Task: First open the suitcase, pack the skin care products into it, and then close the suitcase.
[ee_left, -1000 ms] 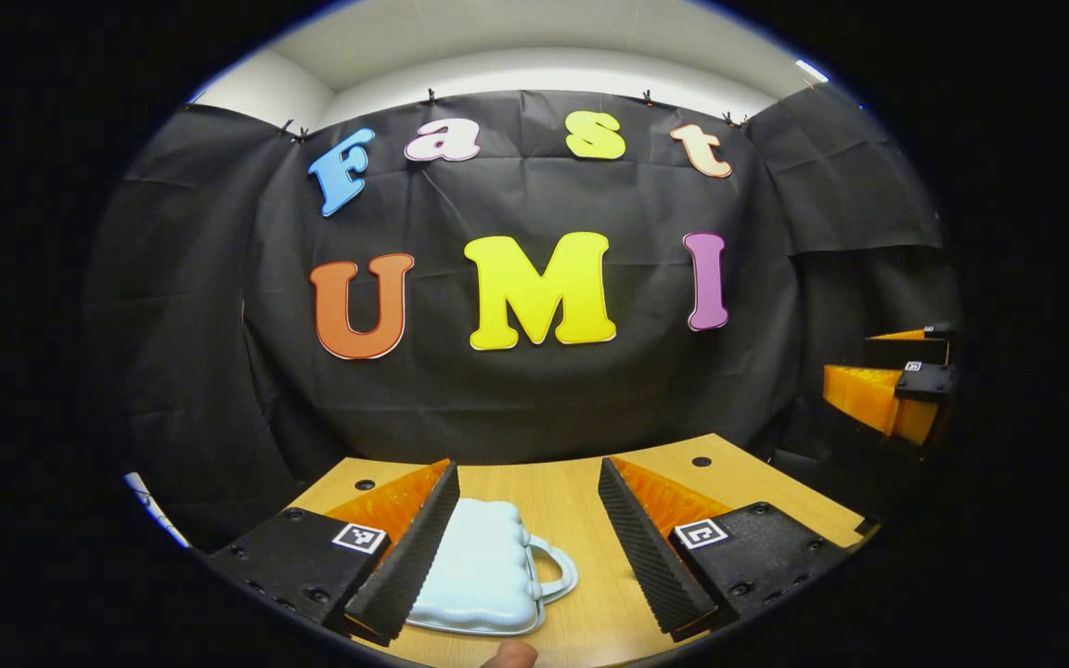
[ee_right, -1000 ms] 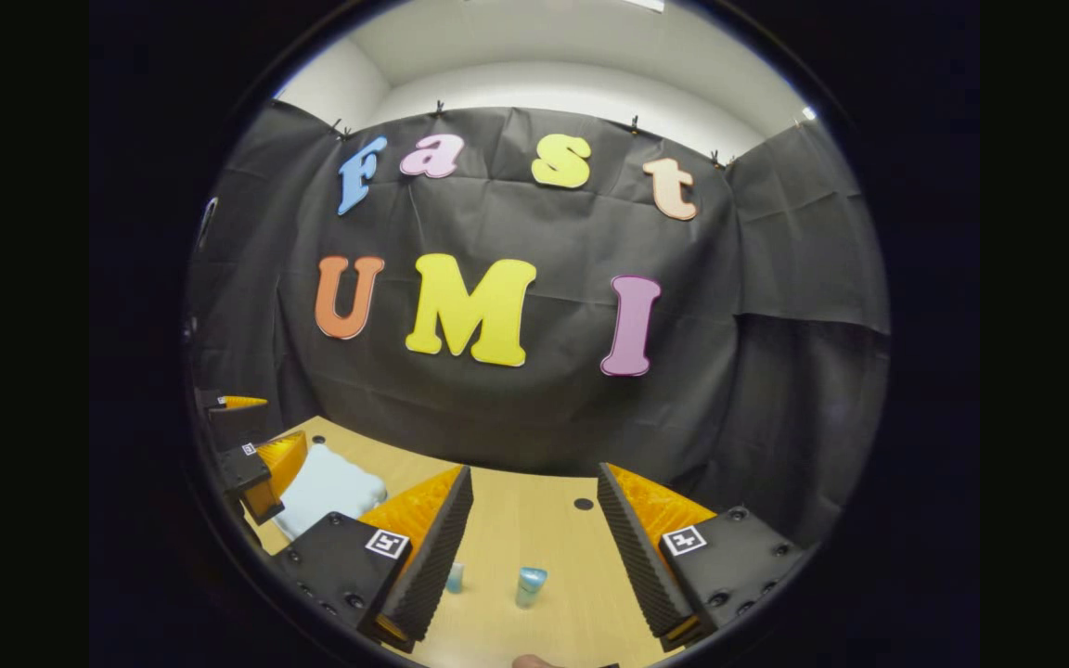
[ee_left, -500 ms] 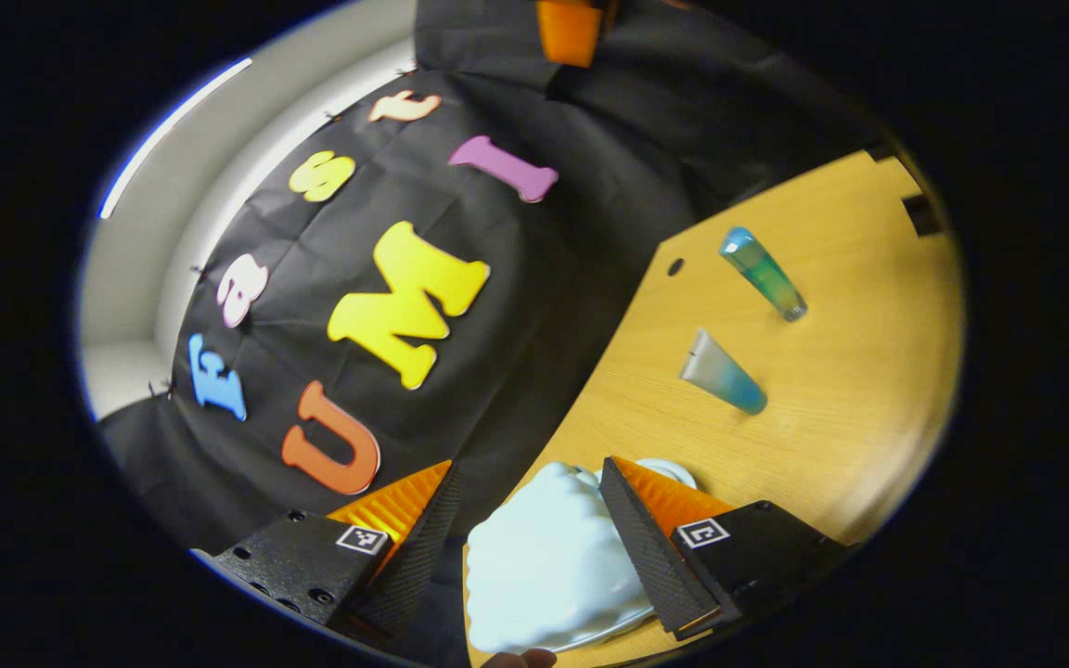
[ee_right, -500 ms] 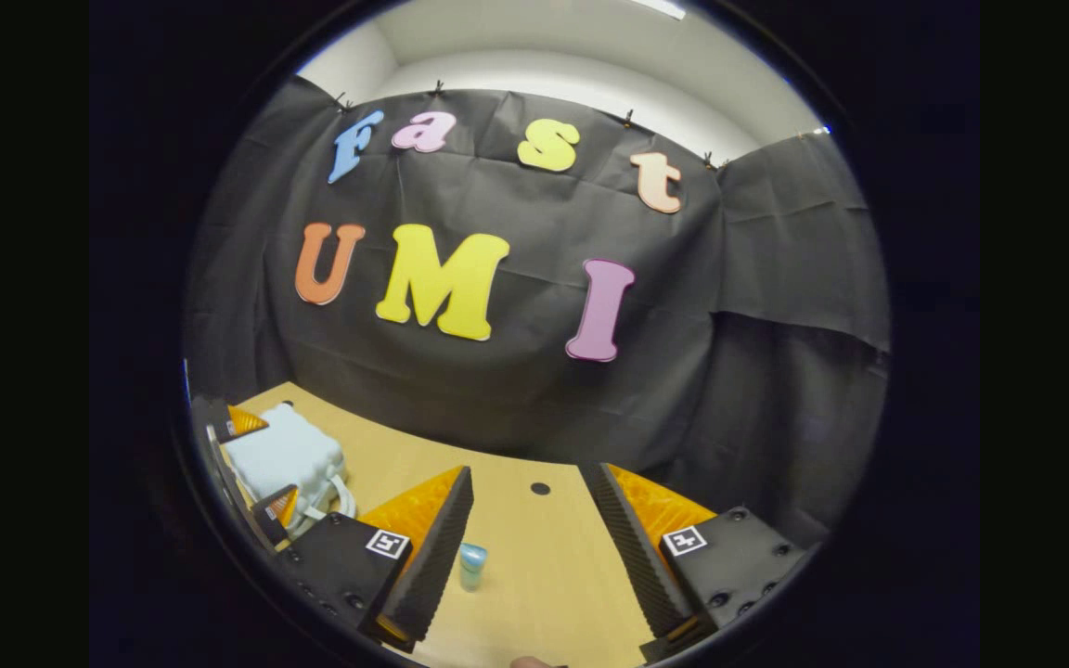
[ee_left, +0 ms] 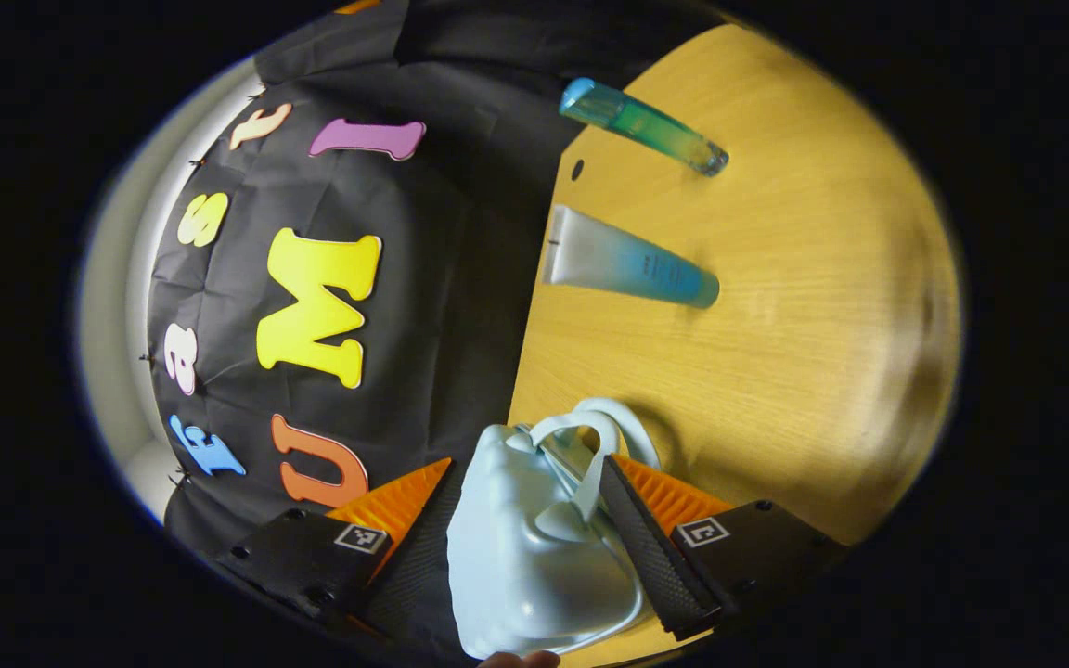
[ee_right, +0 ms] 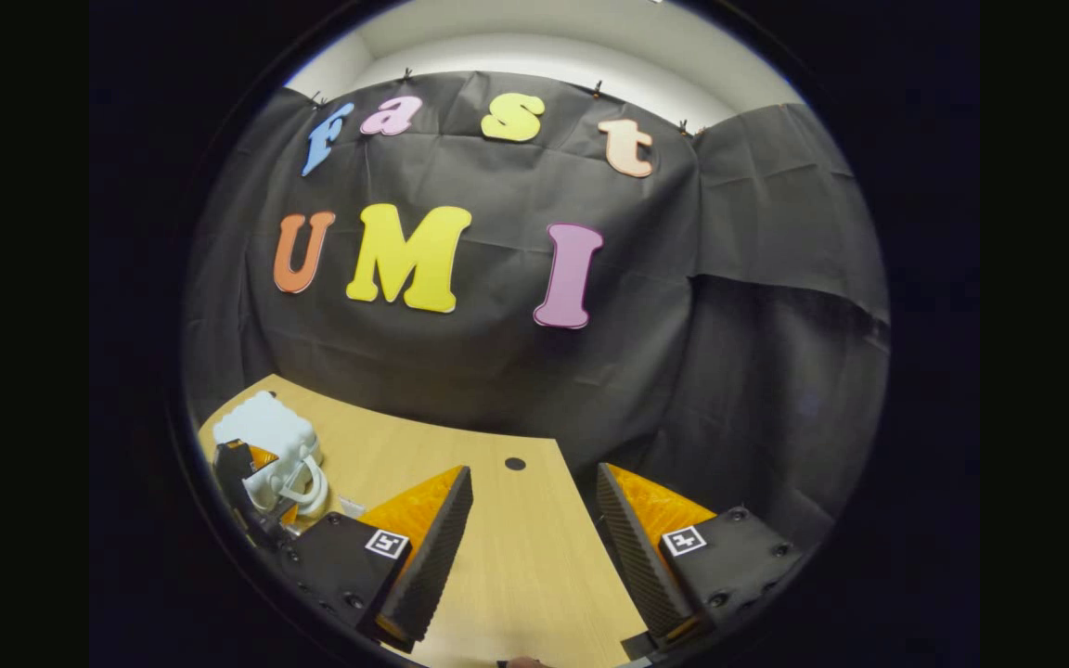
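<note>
Suitcase first: the little pale blue plastic suitcase point(ee_left: 534, 547) with two looped handles sits on the light wooden table point(ee_left: 776, 353), near the edge by the black cloth wall point(ee_left: 460, 278). It looks shut, so I think opening it is the step right now.

The left gripper point(ee_left: 534, 543) is turned on its side and has the case between its two fingers. One finger point(ee_left: 655, 557) touches the case by the handles. I cannot tell if the other finger presses on it, so I cannot tell if the grip is tight.

The right gripper point(ee_right: 534, 547) is wide open with nothing in it, up over bare table. In its view the case point(ee_right: 265, 431) is far off to the side, with the left gripper beside it.

To do this well, the left gripper should hold the case steady so it does not slide off the edge. The free gripper could then lift the lid slowly.

Two skin care things lie flat, well apart from the case: a soft frosted tube with a blue end point(ee_left: 627, 269) and a clear blue-green bottle point(ee_left: 646, 125). Both could roll.
</note>
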{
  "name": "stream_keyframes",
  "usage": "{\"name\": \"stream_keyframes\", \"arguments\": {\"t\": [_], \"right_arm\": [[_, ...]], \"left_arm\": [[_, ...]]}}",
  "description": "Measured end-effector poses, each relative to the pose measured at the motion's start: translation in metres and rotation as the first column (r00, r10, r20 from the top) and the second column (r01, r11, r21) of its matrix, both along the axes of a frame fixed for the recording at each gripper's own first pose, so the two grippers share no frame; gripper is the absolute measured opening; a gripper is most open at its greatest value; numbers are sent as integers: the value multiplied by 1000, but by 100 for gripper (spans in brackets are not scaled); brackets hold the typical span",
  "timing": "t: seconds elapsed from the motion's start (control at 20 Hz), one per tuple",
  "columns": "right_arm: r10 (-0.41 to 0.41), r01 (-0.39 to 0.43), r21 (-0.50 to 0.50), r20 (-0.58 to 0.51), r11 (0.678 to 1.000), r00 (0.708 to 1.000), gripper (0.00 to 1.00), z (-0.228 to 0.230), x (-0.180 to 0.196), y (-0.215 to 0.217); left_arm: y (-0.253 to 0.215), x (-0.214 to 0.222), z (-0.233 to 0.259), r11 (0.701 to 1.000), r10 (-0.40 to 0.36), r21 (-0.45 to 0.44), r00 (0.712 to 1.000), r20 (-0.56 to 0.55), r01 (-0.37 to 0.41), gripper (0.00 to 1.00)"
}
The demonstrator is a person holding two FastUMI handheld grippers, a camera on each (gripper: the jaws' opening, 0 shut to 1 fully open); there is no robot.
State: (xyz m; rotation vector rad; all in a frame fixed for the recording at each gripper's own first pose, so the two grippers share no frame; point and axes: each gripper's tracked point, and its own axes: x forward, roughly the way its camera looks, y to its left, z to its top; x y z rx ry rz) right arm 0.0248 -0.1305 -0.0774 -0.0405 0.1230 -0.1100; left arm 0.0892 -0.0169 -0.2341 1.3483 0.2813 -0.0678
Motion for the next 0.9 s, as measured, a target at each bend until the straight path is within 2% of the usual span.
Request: {"name": "stream_keyframes", "arguments": {"t": [0.25, 0.35, 0.4, 0.45, 0.5, 0.55, 0.7, 0.8, 0.9], "right_arm": [[39, -38, 24, -21, 999, 999, 80, -13, 17, -16], [55, -54, 38, -34, 998, 998, 80, -19, 23, -23], [61, -59, 43, -39, 997, 997, 80, -21, 26, -27], [68, -66, 47, -43, 997, 997, 80, -24, 28, -31], [77, -74, 50, -46, 996, 996, 80, -25, 29, -34], [84, -82, 49, -48, 995, 995, 81, -27, 30, -36], [108, -106, 42, -47, 993, 993, 80, -27, 29, -43], [121, -120, 31, -38, 992, 992, 80, -26, 24, -44], [122, -121, 18, -37, 992, 992, 80, -24, 21, -43]], "left_arm": [[1, 12, -20, 996, 56, 72, 997, -60, -52, 91], [-2, 17, -28, 992, 66, 111, 995, -76, -57, 77], [-1, 19, -35, 991, 78, 116, 991, -112, -64, 64], [0, 18, -48, 992, 96, 100, 981, -166, -81, 59], [1, 21, -47, 990, 107, 110, 982, -158, -90, 48], [-1, 22, -44, 989, 111, 119, 981, -157, -93, 43], [0, 21, -40, 987, 130, 111, 979, -154, -114, 20], [-4, 23, -35, 989, 128, 94, 981, -144, -115, 13], [-1, 21, -31, 990, 142, 17, 976, -164, -142, 7]]}}
